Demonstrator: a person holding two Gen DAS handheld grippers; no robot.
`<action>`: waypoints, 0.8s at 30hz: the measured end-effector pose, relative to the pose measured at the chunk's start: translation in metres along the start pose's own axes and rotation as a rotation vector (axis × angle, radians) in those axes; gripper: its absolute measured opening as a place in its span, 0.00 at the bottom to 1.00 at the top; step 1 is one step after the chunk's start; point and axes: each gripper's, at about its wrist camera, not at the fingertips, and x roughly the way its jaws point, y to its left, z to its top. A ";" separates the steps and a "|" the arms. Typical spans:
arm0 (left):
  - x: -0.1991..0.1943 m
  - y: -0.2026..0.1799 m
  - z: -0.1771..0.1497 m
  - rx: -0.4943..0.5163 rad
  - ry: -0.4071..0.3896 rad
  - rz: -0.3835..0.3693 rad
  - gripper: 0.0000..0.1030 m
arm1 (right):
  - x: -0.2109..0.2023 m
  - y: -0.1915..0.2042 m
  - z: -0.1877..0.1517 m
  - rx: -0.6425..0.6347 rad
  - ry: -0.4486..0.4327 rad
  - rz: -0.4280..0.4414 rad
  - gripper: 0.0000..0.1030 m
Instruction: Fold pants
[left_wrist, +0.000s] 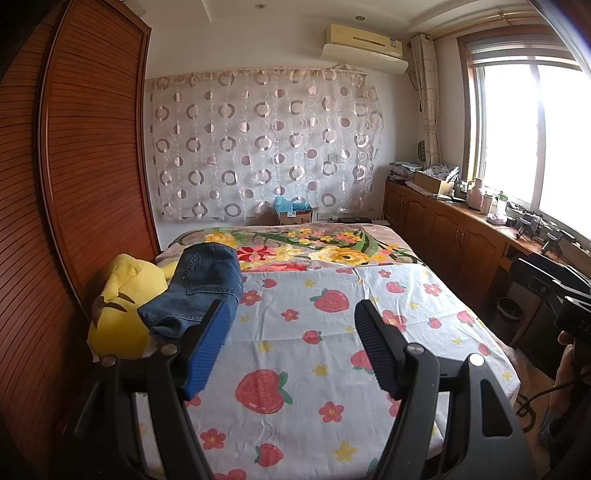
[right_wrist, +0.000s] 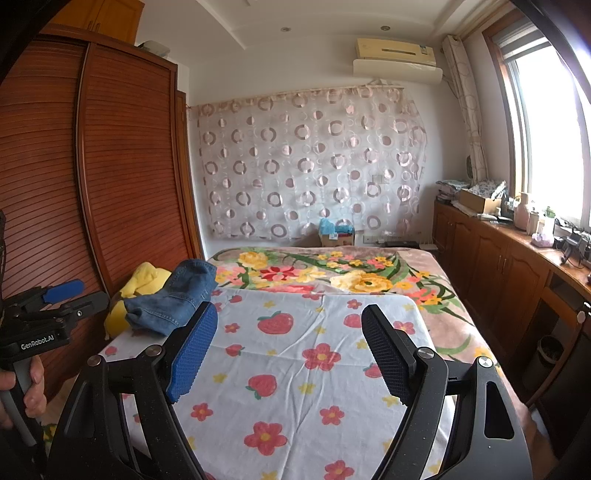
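One pair of jeans (left_wrist: 199, 288) lies crumpled at the bed's (left_wrist: 332, 369) left edge, partly over a yellow plush (left_wrist: 122, 306). Denim looks heavy and soft yet grippy; the waistband seems the best hold. Both the left gripper (left_wrist: 291, 332) and right gripper (right_wrist: 288, 339) hover with fingers wide and empty, jeans ahead-left, well apart.

Yellow plush toy (left_wrist: 122, 295) half hidden under jeans (left_wrist: 199, 284); windowsill clutter (left_wrist: 524, 221) too small to tell.
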 end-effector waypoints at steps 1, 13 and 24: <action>0.000 0.000 0.000 0.000 0.000 0.000 0.68 | 0.000 0.000 0.000 0.000 0.000 -0.001 0.80; 0.001 0.000 -0.001 0.000 0.000 0.000 0.68 | -0.002 0.001 -0.001 -0.005 -0.002 -0.005 0.80; 0.000 0.000 -0.002 0.000 -0.002 0.000 0.68 | -0.002 0.001 -0.002 -0.005 -0.001 -0.004 0.80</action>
